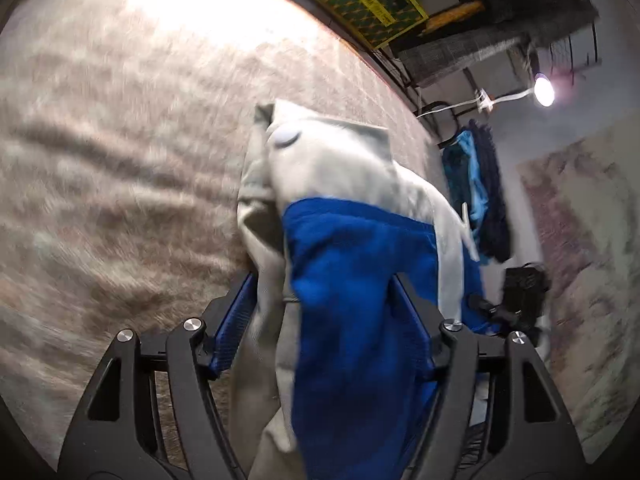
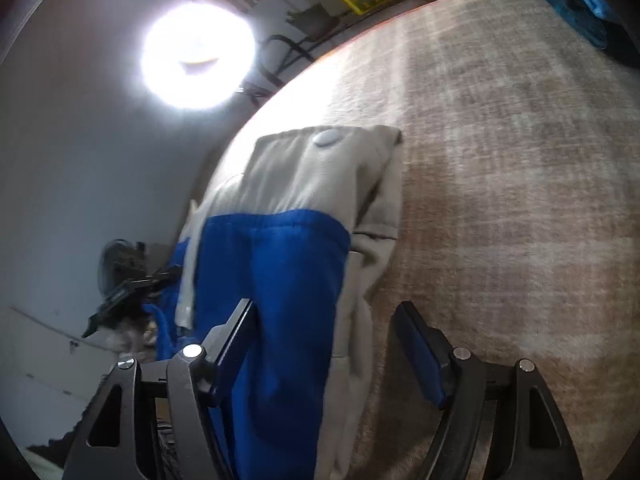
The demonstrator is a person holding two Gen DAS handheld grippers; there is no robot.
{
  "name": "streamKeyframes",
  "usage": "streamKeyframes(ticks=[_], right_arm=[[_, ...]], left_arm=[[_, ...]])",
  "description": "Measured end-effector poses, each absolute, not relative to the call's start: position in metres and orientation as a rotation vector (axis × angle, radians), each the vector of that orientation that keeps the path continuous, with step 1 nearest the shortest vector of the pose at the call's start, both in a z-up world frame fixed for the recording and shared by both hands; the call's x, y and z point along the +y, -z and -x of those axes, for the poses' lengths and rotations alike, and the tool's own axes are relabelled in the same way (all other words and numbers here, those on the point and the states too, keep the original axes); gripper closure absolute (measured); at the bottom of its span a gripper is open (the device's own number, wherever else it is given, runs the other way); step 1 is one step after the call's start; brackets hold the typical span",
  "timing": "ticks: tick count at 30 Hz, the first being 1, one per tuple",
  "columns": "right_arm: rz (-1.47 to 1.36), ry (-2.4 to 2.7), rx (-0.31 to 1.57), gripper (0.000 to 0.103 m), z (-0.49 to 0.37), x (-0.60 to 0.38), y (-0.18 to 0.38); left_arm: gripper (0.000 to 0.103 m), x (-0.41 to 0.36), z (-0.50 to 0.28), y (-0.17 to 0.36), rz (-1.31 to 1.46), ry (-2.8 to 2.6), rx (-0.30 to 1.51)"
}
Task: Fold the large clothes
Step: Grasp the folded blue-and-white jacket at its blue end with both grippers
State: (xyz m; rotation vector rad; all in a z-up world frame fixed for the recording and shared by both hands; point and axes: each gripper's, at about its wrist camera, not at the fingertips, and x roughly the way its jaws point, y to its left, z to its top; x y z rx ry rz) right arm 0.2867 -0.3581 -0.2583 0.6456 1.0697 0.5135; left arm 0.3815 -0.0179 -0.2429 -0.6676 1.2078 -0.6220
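A large blue and beige garment with a white snap button hangs bunched between my grippers above a beige carpet. In the left wrist view the garment fills the space between the fingers of my left gripper, which press on it from both sides. In the right wrist view the same garment lies against the left finger of my right gripper. The right finger stands apart from the cloth, with carpet showing in the gap. The other gripper shows at the left.
The beige carpet covers the floor. A green and yellow box and dark furniture stand by the wall. Blue clothes hang on a rack. A bright lamp shines near the wall.
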Motion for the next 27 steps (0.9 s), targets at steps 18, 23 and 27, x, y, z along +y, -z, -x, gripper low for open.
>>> streamKeyframes(ticks=[18,23,27], right_arm=[[-0.389,-0.459,0.952,0.08,-0.259,-0.32,0.169],[-0.369,-0.431,0.91,0.08,-0.244,-0.343,0.139],[-0.347,-0.389,0.881,0.08,-0.232,-0.37,0.116]], left_arm=[[0.067,-0.051,-0.349,0.175,0.604,0.674,1.063],[0.068,-0.083,-0.342,0.151,0.581,0.728,1.04],[0.068,-0.122,-0.344,0.137,0.552,0.779,1.03]])
